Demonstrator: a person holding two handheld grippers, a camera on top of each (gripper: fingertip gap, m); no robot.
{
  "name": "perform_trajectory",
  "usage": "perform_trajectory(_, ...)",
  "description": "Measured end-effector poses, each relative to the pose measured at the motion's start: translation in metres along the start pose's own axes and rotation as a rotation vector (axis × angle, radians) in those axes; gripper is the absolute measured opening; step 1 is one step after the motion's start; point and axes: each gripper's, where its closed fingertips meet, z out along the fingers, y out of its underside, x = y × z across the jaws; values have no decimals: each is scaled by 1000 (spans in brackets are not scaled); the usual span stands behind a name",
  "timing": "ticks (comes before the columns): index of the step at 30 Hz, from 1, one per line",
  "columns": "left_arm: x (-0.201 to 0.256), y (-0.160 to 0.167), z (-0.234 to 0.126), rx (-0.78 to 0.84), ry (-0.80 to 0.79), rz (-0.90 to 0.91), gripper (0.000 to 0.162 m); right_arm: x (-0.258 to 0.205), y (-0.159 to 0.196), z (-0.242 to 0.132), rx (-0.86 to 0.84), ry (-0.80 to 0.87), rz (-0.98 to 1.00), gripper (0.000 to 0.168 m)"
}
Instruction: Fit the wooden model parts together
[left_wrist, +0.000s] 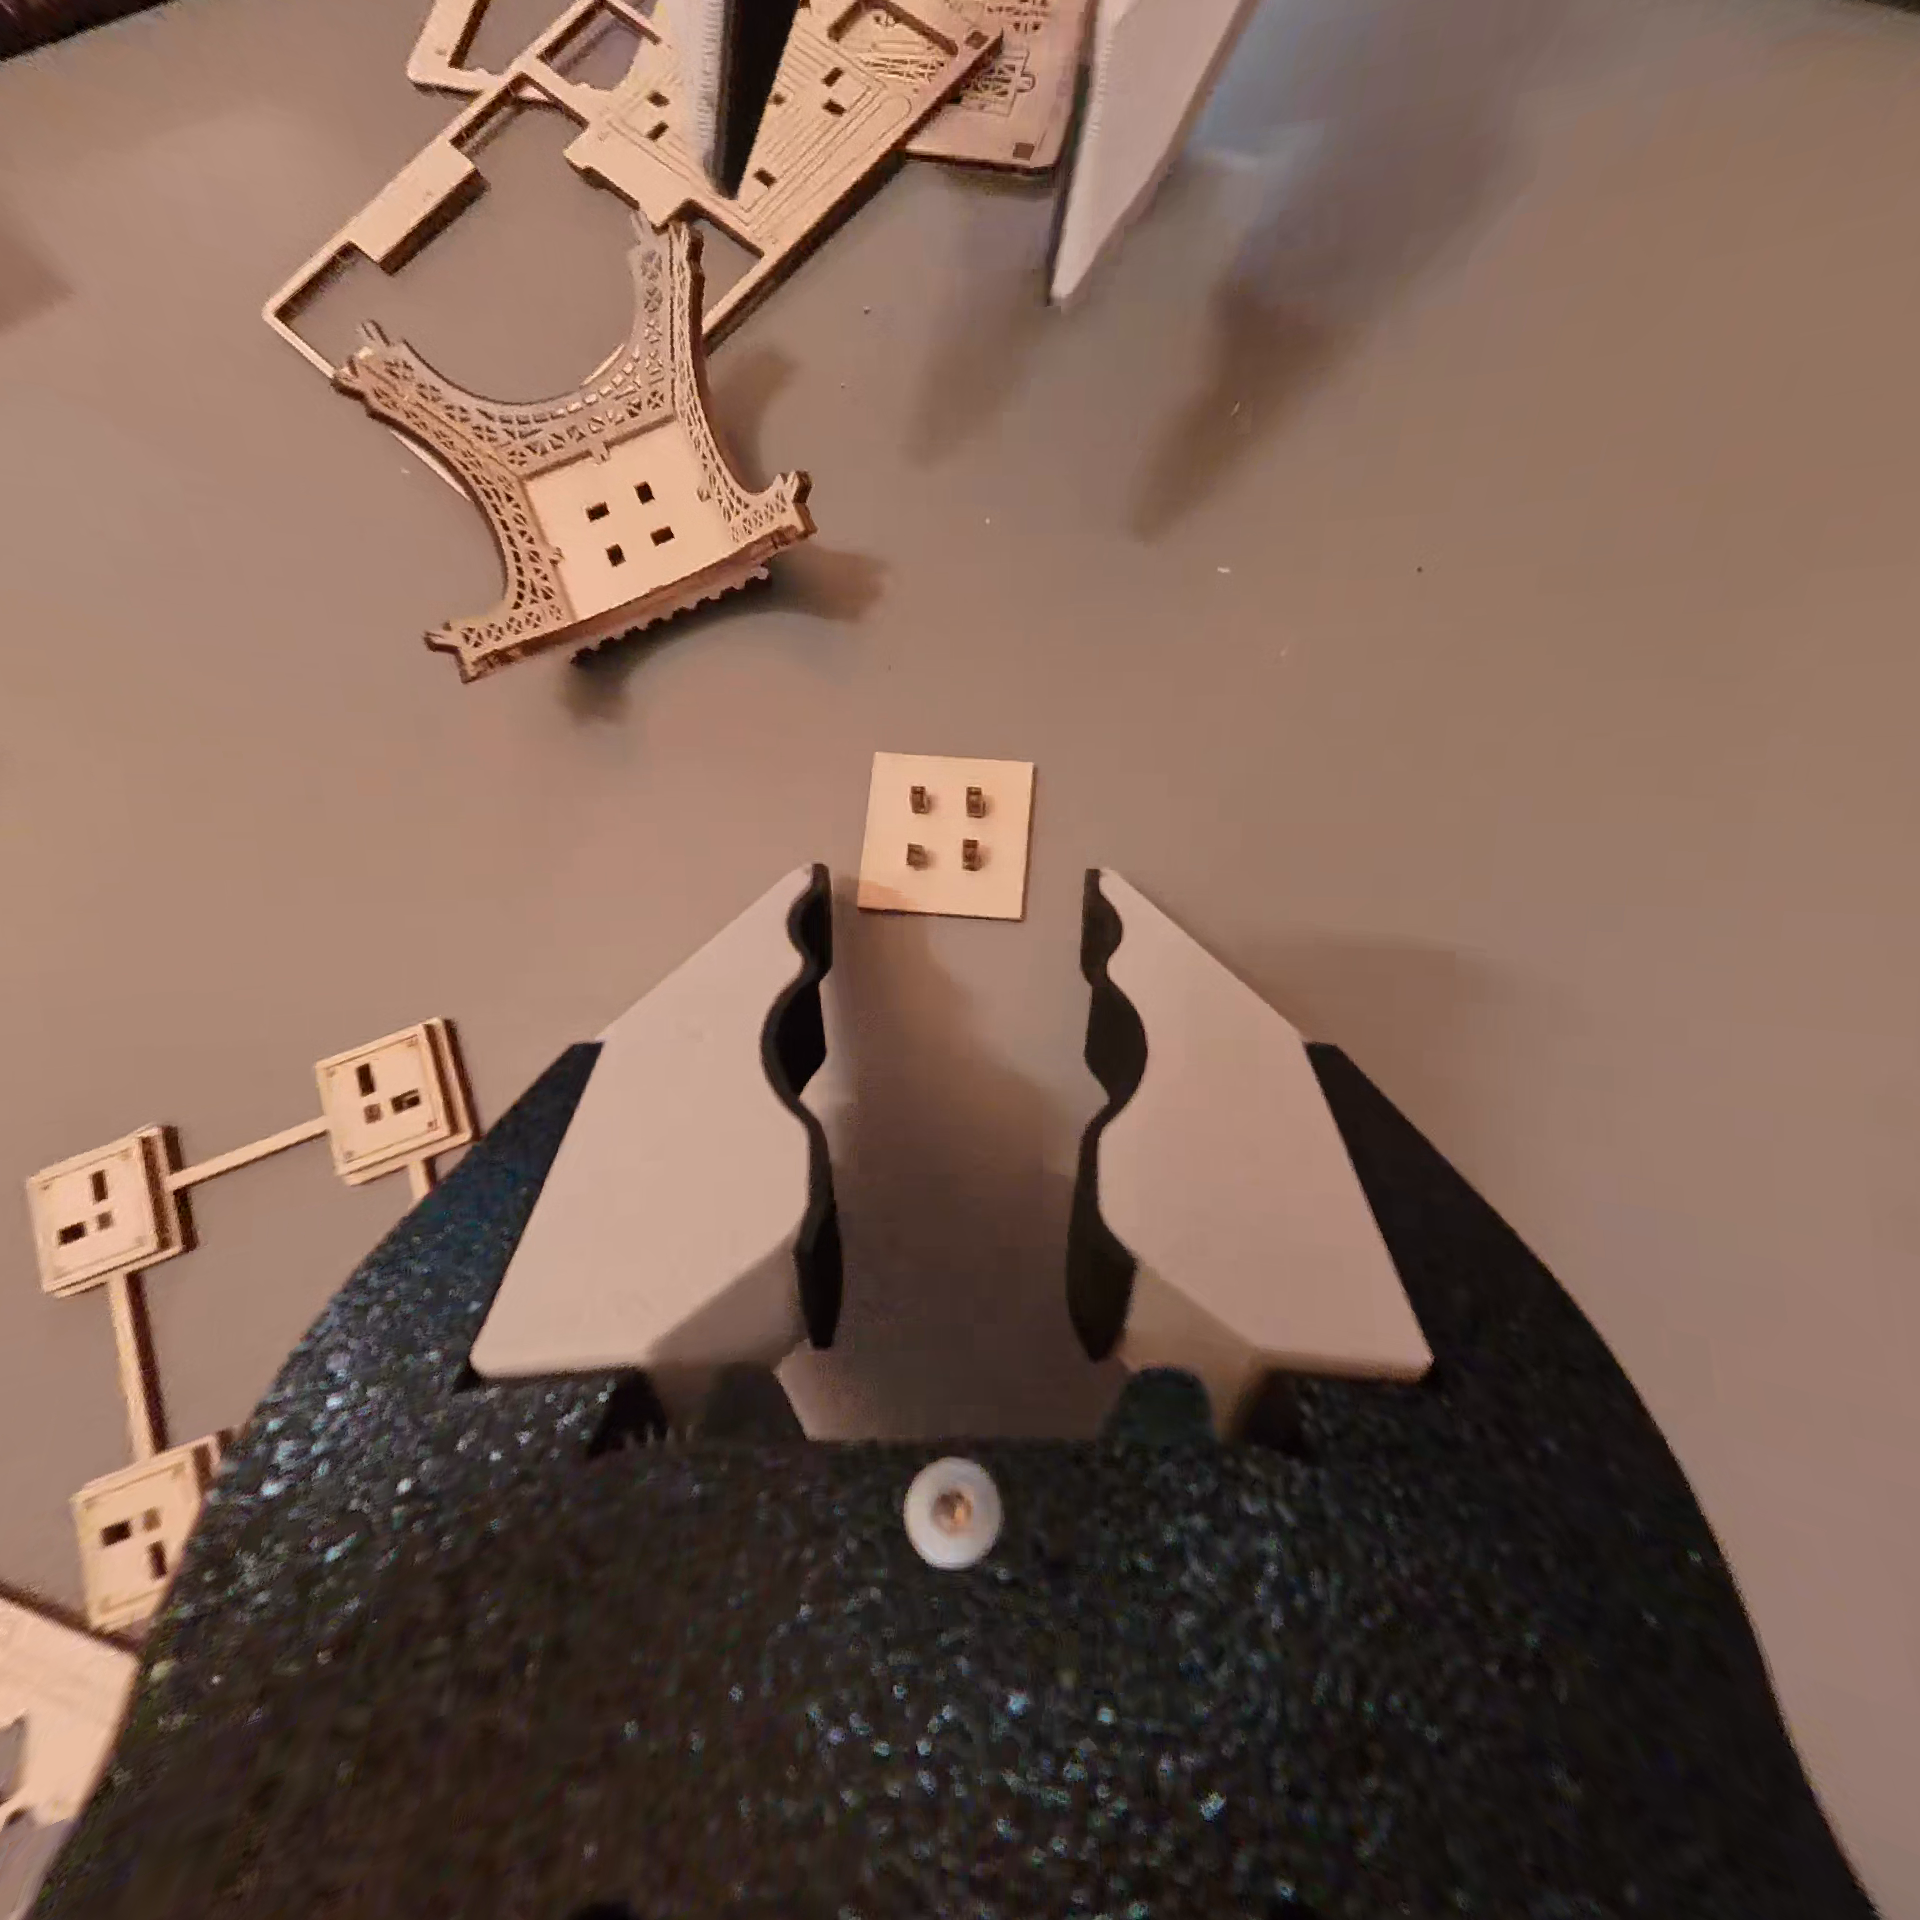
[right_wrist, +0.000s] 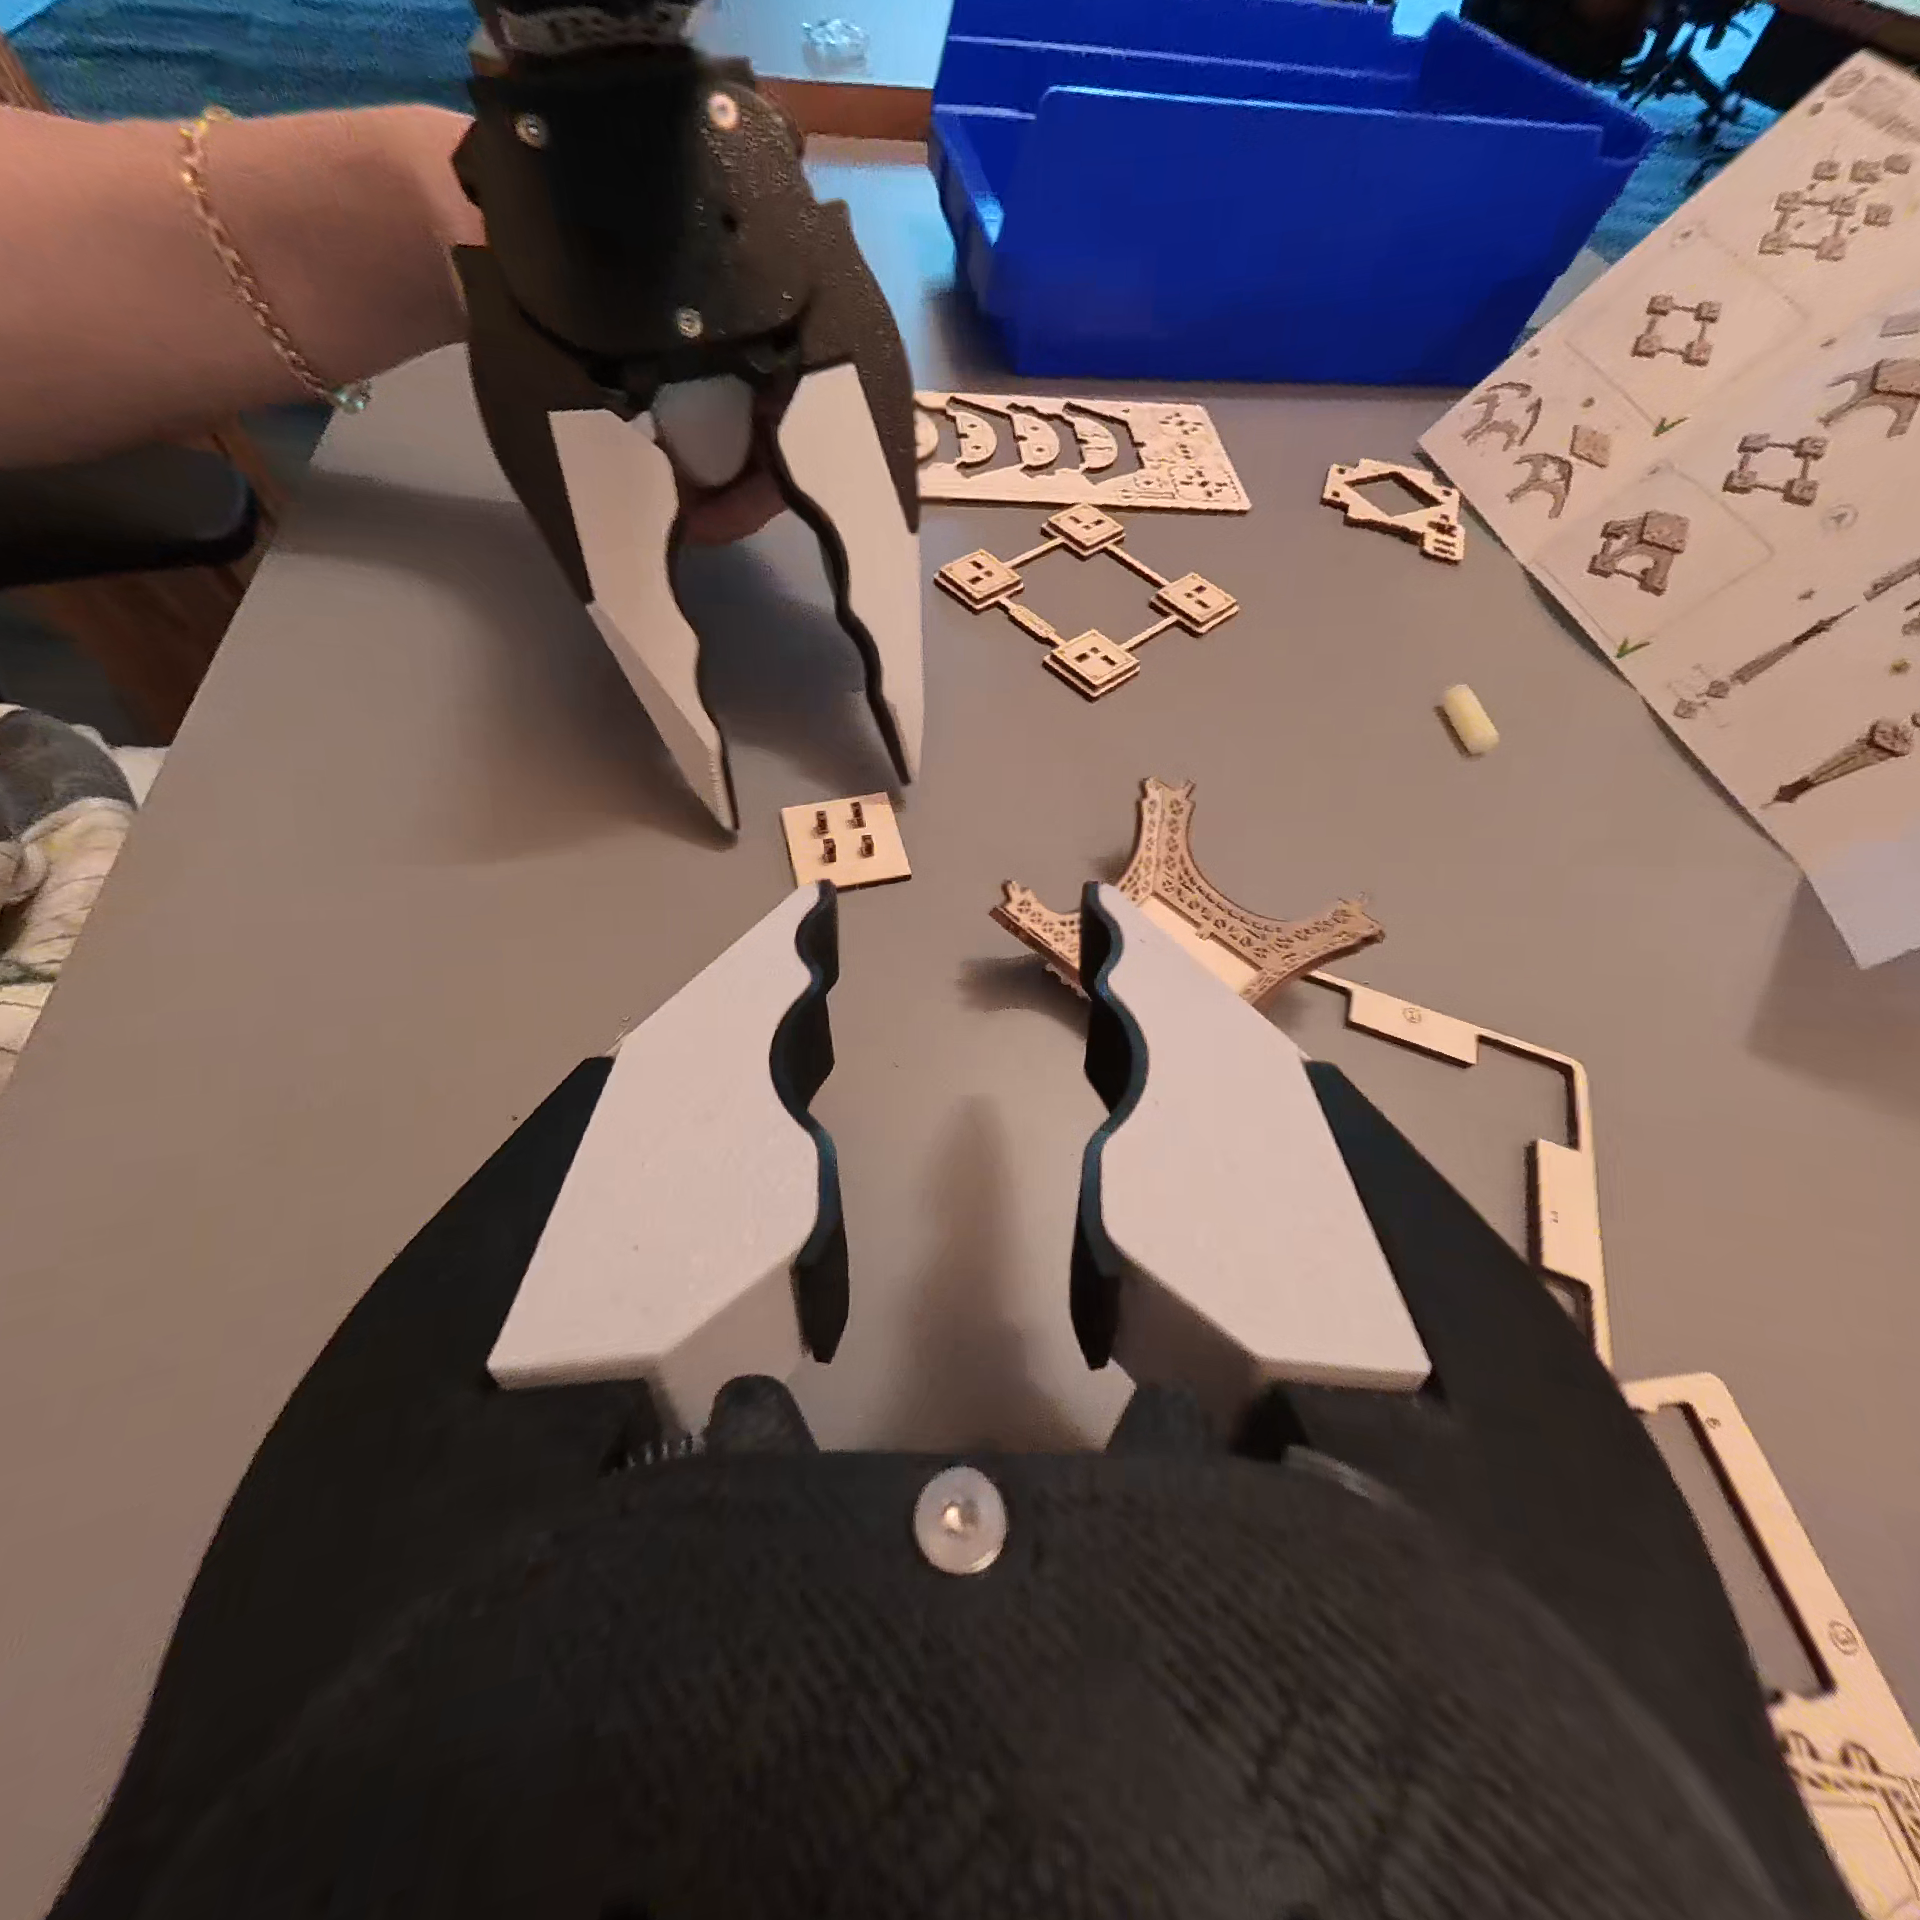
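Left claw: the left gripper (left_wrist: 956, 883) is hanging over the grey table (left_wrist: 1455, 727) with its jaws spread apart and nothing between them; seen from the right wrist view (right_wrist: 821, 805) it is pointing down, its tips standing just behind the small square plate.
Right claw: the right gripper (right_wrist: 956, 899) is also gaping apart and holding nothing, its tips sitting just short of the small square plate on the near side.
Small square plate: the small square plate (left_wrist: 948, 836) (right_wrist: 847, 844), with four little pegs sticking up, is lying flat on the table between the two grippers, touching neither as far as can be told.
Tower base: the arched lattice tower base (left_wrist: 597, 499) (right_wrist: 1226, 904) is lying tipped on its side near the small square plate; the right gripper's finger is hiding part of it in the right wrist view.
Four-pad frame: a frame of four square pads (right_wrist: 1089, 601) (left_wrist: 239, 1195) is lying flat, beyond the small square plate in the right wrist view.
Cut-out sheets: a part sheet (right_wrist: 1081, 452) is lying beyond the four-pad frame, and an emptied sheet frame (right_wrist: 1558, 1143) (left_wrist: 447, 208) is lying past the tower base, away from the small square plate.
Paper: an instruction sheet (right_wrist: 1714, 436) is lying well apart from the small square plate, with a small pale cylinder (right_wrist: 1468, 717) beside it.
Bin: a blue bin (right_wrist: 1247, 208) is standing at the far end of the table.
Person: a forearm (right_wrist: 187, 260) wearing a thin gold bracelet (right_wrist: 249, 281) is reaching in behind the left gripper.
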Motion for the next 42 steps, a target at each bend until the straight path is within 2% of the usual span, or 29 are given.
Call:
perform_trajectory(3,-2,-2,6,6,14,-10,28,-2,6,3,-32,-11,6,49)
perform_trajectory(5,-3,-4,8,-3,6,17,22,-1,9,5,-33,-10,27,51)
perform_trajectory(12,-16,-29,-6,35,-193,247,20,15,-6,-1,100,-7,281,44)
perform_trajectory(15,-26,-44,-17,58,-329,370,20,18,-16,-1,193,-59,440,35)
perform_trajectory(18,-27,-56,-22,75,-379,430,20,15,-29,8,269,-127,554,26)
perform_trajectory(23,-25,-66,-26,104,-385,433,20,1,-28,22,214,-164,517,19)
perform_trajectory(27,-20,-75,-29,155,-374,424,19,-3,-32,21,233,-183,490,0)
perform_trajectory(31,-22,-79,-33,194,-383,405,22,3,-29,20,233,-153,498,0)
perform_trajectory(36,-27,-59,-35,181,-307,260,25,6,-13,15,148,-117,420,0)
perform_trajectory(40,-11,-50,-33,198,-199,179,26,0,-4,8,93,-128,324,7)
perform_trajectory(42,-1,-45,-28,182,-161,133,30,-8,-1,5,82,-165,276,16)
